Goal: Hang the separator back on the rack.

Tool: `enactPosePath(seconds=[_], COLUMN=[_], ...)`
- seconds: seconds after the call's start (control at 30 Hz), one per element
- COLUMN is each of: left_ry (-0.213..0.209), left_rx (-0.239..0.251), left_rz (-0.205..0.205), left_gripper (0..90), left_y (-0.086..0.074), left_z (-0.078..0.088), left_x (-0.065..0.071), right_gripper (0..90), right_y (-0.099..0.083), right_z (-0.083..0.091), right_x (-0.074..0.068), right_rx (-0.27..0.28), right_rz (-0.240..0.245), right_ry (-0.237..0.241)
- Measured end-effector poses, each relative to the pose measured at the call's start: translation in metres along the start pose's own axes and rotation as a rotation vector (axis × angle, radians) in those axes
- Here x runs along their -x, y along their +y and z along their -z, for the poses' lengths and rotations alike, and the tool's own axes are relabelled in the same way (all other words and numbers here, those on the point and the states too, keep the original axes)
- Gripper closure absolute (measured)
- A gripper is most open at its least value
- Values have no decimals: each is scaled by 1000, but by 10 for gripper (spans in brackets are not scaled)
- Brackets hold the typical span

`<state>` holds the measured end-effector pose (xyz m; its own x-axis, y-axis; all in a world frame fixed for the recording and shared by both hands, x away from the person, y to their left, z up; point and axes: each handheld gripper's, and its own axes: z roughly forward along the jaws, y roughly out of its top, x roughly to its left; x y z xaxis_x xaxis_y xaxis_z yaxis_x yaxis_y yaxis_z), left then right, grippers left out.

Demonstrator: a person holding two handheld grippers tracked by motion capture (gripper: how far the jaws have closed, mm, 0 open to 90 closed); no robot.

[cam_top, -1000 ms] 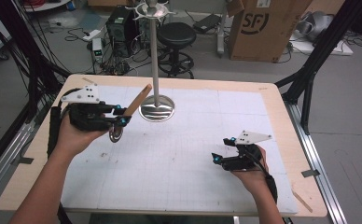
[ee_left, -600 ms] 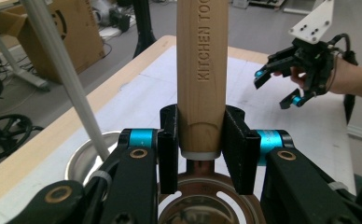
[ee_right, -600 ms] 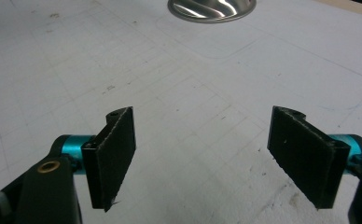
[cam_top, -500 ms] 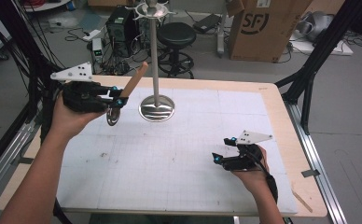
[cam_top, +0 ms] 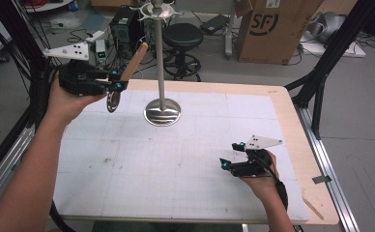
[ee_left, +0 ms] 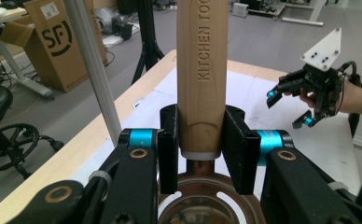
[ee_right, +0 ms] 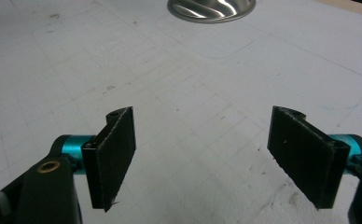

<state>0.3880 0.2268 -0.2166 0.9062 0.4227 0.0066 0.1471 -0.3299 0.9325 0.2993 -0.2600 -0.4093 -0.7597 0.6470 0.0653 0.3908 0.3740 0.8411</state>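
Observation:
A kitchen tool with a wooden handle (cam_top: 135, 60) and a round metal head (cam_top: 112, 100) hangs in the air at the far left, handle tilted up toward the stand. My left gripper (cam_top: 115, 83) is shut on the handle's lower end (ee_left: 202, 70), just above the metal head (ee_left: 202, 196). To its right rises the steel stand's pole (cam_top: 159, 58), with hooks at the top (cam_top: 157, 7) and a round base (cam_top: 162, 112) on the mat. My right gripper (cam_top: 232, 154) rests low on the mat at the right, open, with nothing between its pads (ee_right: 207, 154).
A white gridded mat (cam_top: 176, 164) covers the wooden table (cam_top: 296, 125). Behind the table stand a black stool (cam_top: 181, 36) and a cardboard box (cam_top: 272, 29). The stand's pole (ee_left: 93, 70) passes left of the held handle; the stand's base (ee_right: 212, 7) lies far ahead of the right gripper.
My left gripper has lifted the tool up off the mat and carried it a little left and back. The right gripper has stayed put.

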Motion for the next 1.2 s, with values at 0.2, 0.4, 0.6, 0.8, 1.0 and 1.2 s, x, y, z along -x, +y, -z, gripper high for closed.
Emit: enactPosePath(seconds=[0.2,0.4,0.6,0.8,1.0,1.2], left_ry=[19,45,63,94,115,138], left_rx=[17,48,75,67,67,69], left_rz=[12,21,29,30,34,51], left_gripper=[690,690,690,690,690,690], left_y=[3,3,6,13,22,24], left_z=[0,1,1,0,-1,-4], left_x=[-6,-11,-16,-23,-30,-36], right_gripper=[224,224,224,224,224,224], right_y=[0,0,0,-1,-2,-3], right_z=[-1,0,-1,-1,1,2], right_x=[0,0,0,1,2,3], right_rx=[2,2,-3,-1,0,-2], right_rz=[6,1,3,-1,-3,-4], right_ry=[1,0,4,3,1,-1])
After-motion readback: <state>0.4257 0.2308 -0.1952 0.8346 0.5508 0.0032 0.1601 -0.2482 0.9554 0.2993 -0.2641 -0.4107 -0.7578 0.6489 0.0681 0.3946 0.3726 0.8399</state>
